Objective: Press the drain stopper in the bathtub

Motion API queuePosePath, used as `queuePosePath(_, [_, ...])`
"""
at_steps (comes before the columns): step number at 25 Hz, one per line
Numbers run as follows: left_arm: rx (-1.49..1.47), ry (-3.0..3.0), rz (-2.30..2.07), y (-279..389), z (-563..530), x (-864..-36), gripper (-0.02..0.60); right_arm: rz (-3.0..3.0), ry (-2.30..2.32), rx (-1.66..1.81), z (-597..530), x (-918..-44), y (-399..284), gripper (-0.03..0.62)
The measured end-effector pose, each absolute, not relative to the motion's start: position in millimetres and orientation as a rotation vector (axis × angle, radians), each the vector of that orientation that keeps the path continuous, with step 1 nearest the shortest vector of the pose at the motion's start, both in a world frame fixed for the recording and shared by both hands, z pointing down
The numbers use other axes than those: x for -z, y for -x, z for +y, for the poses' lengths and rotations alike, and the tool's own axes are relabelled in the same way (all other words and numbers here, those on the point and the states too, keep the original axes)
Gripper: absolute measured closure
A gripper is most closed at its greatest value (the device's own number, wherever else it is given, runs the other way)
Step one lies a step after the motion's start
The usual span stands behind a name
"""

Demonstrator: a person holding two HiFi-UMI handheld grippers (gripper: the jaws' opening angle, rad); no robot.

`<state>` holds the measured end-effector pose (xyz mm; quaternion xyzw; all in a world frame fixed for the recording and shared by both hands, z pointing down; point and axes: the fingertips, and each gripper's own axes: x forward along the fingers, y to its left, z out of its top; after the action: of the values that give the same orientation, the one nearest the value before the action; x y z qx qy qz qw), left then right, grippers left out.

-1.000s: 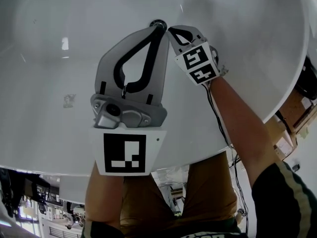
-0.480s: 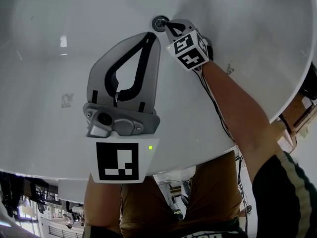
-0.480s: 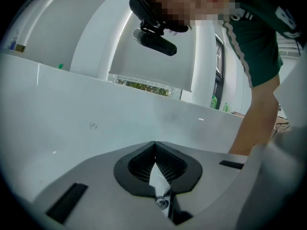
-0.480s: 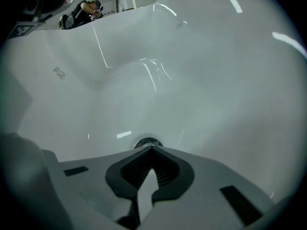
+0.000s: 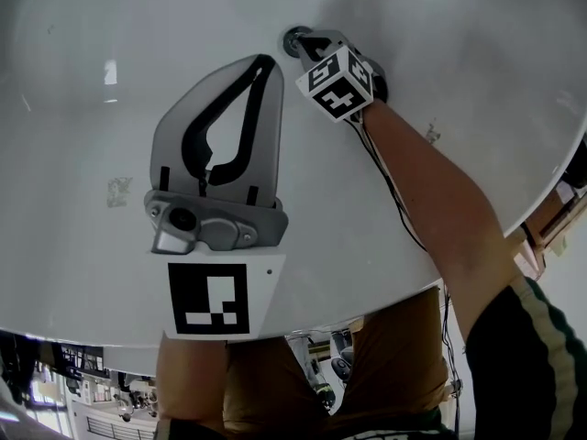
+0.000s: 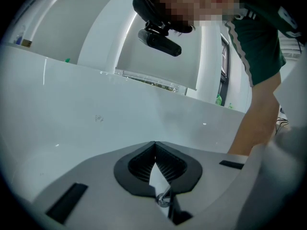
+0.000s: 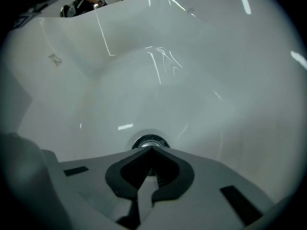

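Two grippers, both clenched on nothing. The right gripper (image 5: 307, 42) points its tips right over the stopper (image 7: 149, 142), which sits in the tub (image 5: 459, 81) floor, well in from the near rim. Can't tell if they touch. The left gripper (image 5: 264, 60) hangs just beside it, idle. The stopper looks like stiff, shiny metal, probably spring-loaded, so no grabbing. I'd push dead centre of the cap, since closed tips could skid off. No brand or readable writing, just a faint smudge (image 5: 119, 189) on the tub wall.

Head view overhead, gripper views inside bathtub (image 5: 73, 154).
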<state>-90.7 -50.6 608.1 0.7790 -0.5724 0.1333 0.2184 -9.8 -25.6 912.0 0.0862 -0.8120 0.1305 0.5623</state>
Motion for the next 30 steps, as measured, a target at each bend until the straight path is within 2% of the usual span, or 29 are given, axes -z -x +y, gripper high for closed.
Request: queuePosePath(30, [-0.417,-2.189,-1.566,87,-52,-619,0.574,-1.829,-0.256,-0.355,-22,-920,14,0.577])
